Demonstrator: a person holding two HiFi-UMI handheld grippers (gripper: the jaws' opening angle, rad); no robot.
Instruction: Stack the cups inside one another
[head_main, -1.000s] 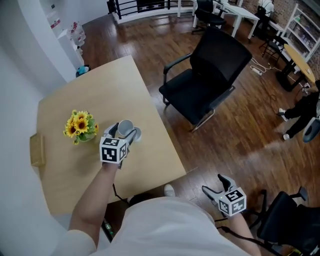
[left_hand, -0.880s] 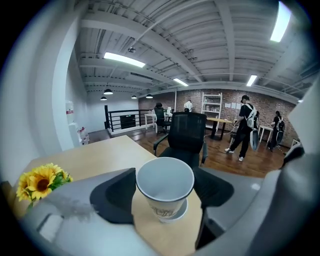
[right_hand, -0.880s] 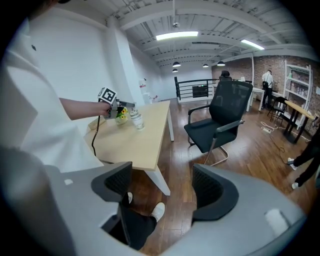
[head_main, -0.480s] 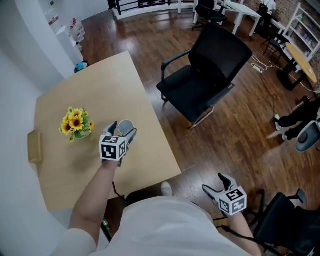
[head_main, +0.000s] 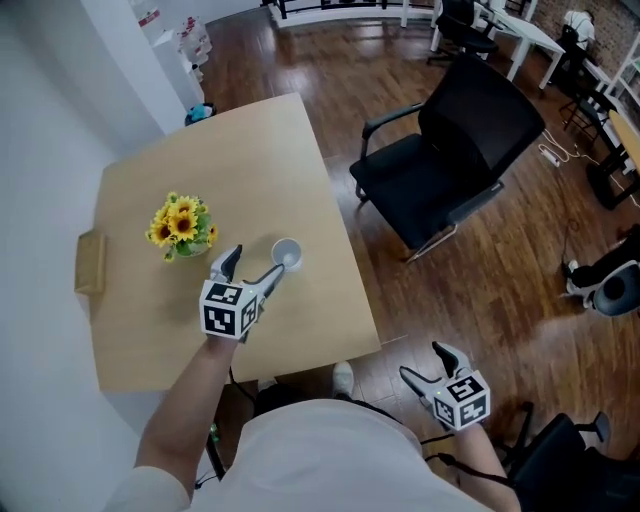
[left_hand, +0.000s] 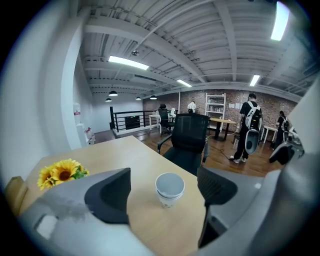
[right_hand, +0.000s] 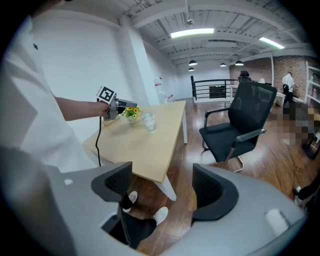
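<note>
A stack of pale cups (head_main: 287, 254) stands upright on the wooden table (head_main: 150, 320), one nested in another, near its right edge. In the left gripper view the cup stack (left_hand: 169, 188) sits a little beyond the jaws, free of them. My left gripper (head_main: 251, 271) is open just short of the cups, touching nothing. My right gripper (head_main: 424, 367) is open and empty, held low off the table's near right corner above the wood floor. From the right gripper view the cups (right_hand: 148, 121) show far off on the table.
A small pot of sunflowers (head_main: 182, 226) stands left of the cups. A wooden block (head_main: 89, 263) lies at the table's left edge. A black office chair (head_main: 450, 160) stands close to the table's right side. A cable (right_hand: 99, 137) hangs from the left gripper.
The left gripper had its jaws around the cup stack; now it has opened and drawn back toward me, leaving the cups standing alone. The right gripper has stayed put.
</note>
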